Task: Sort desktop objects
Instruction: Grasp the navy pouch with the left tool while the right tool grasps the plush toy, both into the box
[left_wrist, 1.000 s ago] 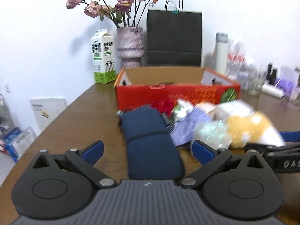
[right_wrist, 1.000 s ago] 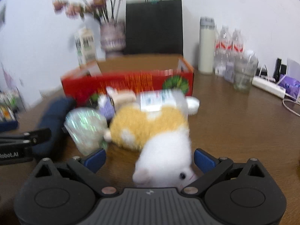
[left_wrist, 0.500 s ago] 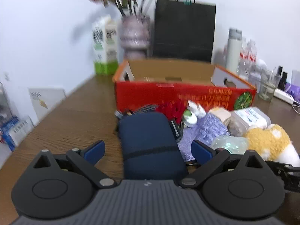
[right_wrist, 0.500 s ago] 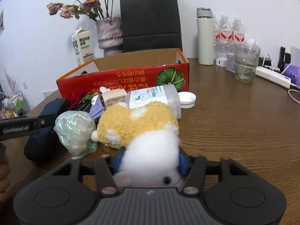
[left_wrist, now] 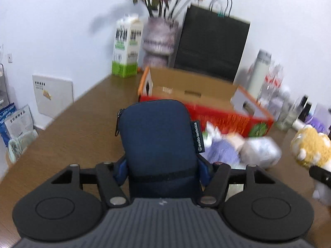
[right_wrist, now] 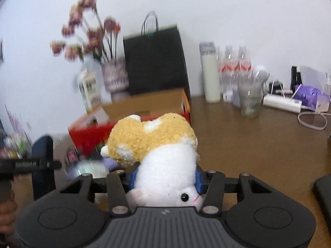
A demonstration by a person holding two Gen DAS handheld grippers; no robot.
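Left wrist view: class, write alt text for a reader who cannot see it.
The left gripper has its jaws shut on a navy zip pouch, raised above a wooden table. Behind stands an open red cardboard box; a yellow and white plush toy shows at right.

- Wall (left_wrist: 62,20): plain white, evenly lit.
- Wood table (right_wrist: 248,144) runs up to wall.
- Black bag (left_wrist: 211,47), vase (left_wrist: 158,41) w/ flowers, carton (left_wrist: 126,47) stand along wall.
- White panel (left_wrist: 52,95) low on wall, left of table.
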